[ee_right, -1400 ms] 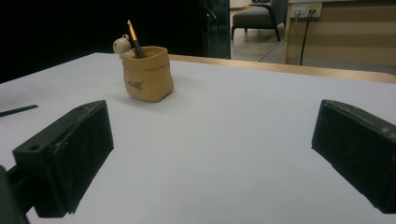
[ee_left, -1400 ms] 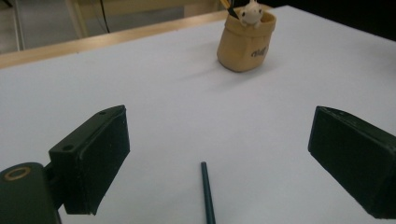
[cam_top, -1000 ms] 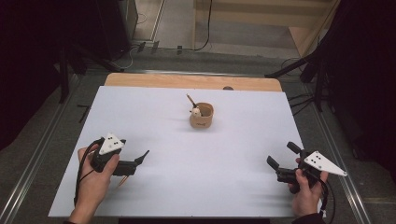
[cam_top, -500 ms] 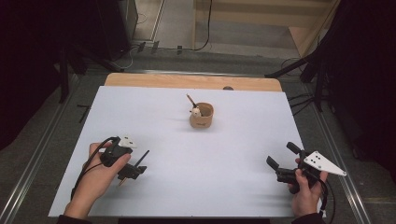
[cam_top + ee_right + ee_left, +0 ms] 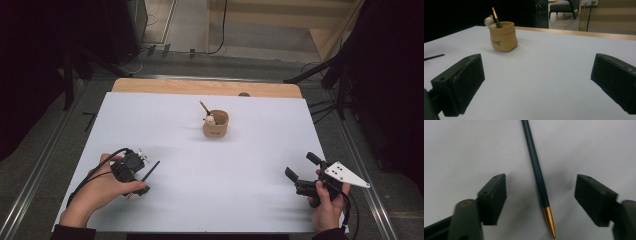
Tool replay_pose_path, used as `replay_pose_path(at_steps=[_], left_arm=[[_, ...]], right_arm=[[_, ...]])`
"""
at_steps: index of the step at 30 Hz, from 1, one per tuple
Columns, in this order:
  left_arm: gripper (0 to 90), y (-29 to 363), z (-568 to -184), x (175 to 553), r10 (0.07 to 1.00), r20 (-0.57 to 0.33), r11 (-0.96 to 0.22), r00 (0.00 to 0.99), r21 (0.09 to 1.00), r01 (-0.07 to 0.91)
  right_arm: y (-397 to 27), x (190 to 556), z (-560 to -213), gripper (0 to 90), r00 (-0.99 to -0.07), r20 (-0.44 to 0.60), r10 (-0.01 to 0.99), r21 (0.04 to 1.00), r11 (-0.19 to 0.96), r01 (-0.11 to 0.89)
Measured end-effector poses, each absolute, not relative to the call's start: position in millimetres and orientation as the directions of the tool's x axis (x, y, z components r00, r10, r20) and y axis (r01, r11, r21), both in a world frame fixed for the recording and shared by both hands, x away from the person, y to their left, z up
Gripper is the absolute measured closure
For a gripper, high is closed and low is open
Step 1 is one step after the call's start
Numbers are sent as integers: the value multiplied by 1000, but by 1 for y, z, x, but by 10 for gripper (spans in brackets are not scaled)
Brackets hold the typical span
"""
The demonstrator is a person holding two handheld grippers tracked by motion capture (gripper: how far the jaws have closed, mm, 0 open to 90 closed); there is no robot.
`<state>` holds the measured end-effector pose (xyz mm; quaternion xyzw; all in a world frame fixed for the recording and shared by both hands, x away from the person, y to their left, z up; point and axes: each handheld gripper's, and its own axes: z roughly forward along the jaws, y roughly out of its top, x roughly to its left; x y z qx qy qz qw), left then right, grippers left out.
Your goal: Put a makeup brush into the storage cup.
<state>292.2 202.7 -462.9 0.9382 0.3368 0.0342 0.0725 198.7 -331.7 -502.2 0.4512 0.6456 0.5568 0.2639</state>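
the left gripper (image 5: pixel 142 180) points down at the white table cover (image 5: pixel 250 190) near its front left corner, held in the person's left hand (image 5: pixel 100 187). its jaws stand apart on either side of a dark pen (image 5: pixel 537 173) with a gold tip, which lies flat on the cover between them; the jaws have just been closing, but the pads (image 5: pixel 496 200) are not yet touching the pen. the right gripper (image 5: pixel 300 172) rests near the front right corner with its jaws wide apart and nothing between them. a tan cup (image 5: pixel 216 125) holding another pen stands well apart, toward the far middle of the cover.
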Motion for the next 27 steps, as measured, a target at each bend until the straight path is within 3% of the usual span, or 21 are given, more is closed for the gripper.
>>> replay_pose_path(at_steps=[4, 9, 18, 27], left_arm=[[418, 200, -466, 288, 631, 40, -774, 775, 100, 625], [527, 197, -465, 283, 624, 50, -781, 780, 77, 620], [823, 192, -465, 286, 634, 27, -773, 773, 36, 633], [846, 201, -464, 286, 630, -8, -773, 777, 98, 627]], right_arm=[[-331, 199, -502, 0, -454, 163, 876, 957, -28, 290], [-330, 200, -503, 0, -454, 162, 876, 956, -24, 293], [-326, 203, -506, 0, -462, 166, 871, 952, -20, 304], [-318, 205, -506, 0, -476, 150, 866, 949, 8, 314]])
